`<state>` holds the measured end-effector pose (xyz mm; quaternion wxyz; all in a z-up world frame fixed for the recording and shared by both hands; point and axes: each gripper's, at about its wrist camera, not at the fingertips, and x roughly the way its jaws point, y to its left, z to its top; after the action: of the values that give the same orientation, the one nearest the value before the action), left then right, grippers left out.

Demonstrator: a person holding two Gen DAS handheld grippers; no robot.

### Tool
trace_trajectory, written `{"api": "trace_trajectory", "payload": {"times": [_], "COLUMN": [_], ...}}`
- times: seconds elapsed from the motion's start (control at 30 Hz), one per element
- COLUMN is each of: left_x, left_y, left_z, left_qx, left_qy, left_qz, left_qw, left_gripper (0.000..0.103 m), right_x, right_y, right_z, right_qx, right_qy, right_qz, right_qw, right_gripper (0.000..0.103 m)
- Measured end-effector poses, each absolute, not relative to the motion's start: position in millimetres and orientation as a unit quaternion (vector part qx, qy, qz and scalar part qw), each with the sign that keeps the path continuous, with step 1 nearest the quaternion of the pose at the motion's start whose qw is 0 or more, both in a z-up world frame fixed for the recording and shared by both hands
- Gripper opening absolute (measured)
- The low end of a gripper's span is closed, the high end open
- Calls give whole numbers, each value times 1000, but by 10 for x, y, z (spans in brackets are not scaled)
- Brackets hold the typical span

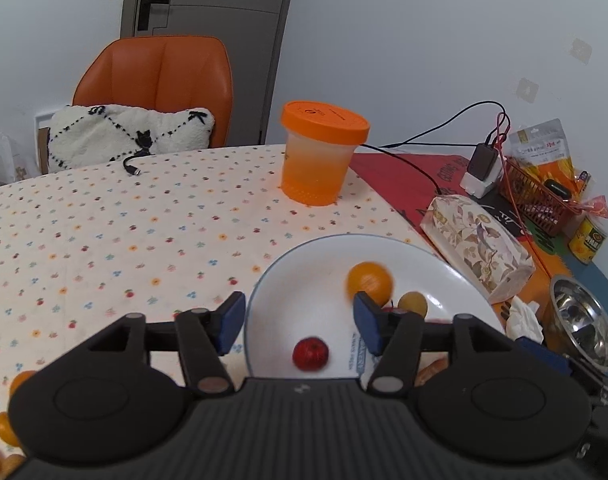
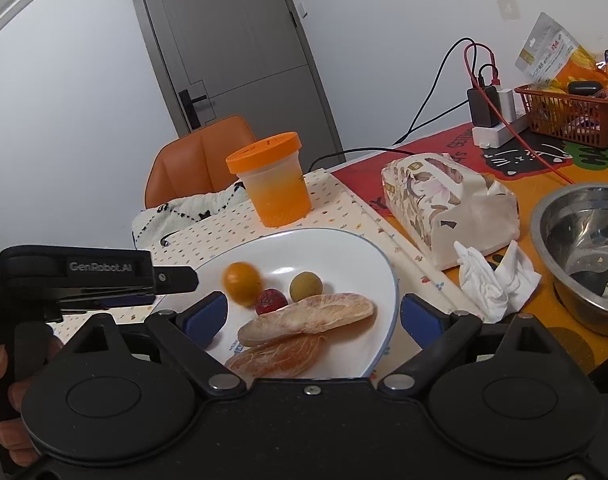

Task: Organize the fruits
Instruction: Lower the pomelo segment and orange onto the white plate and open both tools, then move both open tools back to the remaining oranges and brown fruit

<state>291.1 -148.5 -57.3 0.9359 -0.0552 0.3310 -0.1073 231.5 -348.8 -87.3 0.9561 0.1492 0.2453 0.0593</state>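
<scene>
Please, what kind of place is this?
Probably a home dining room: a table under a flower-print cloth, an orange chair holding a cushion, and a plate of fruit.

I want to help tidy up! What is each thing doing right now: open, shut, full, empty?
Left tongs: open, holding nothing.
Right tongs: open, holding nothing.
White plate: holds fruit.
Orange fruit: on the plate, blurred.
Orange-lidded tub: lid on, upright.
Steel bowl: upright, spoon inside.
Door: shut.
Red basket: filled with packets.
</scene>
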Motion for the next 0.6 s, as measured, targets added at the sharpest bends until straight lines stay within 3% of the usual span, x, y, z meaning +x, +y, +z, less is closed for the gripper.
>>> {"api": "trace_trajectory", "payload": {"times": [0.17, 0.6], "left_x": [2836, 2526], "left_y": [-1412, -1201], "left_z": [-559, -449], "left_qx": [-56, -50], "left_qy": [331, 296], "left_qz": [-97, -79], "left_qw": [937, 951], "left_gripper": [79, 92], "right_x": [2288, 2061], "right_y": [-3478, -3389], "right_z": [-854, -720], "right_qx": [149, 140], "right_qy": [247, 235], "right_qz": [50, 37], "right_qw": [956, 961], "right_gripper": [96, 103]}}
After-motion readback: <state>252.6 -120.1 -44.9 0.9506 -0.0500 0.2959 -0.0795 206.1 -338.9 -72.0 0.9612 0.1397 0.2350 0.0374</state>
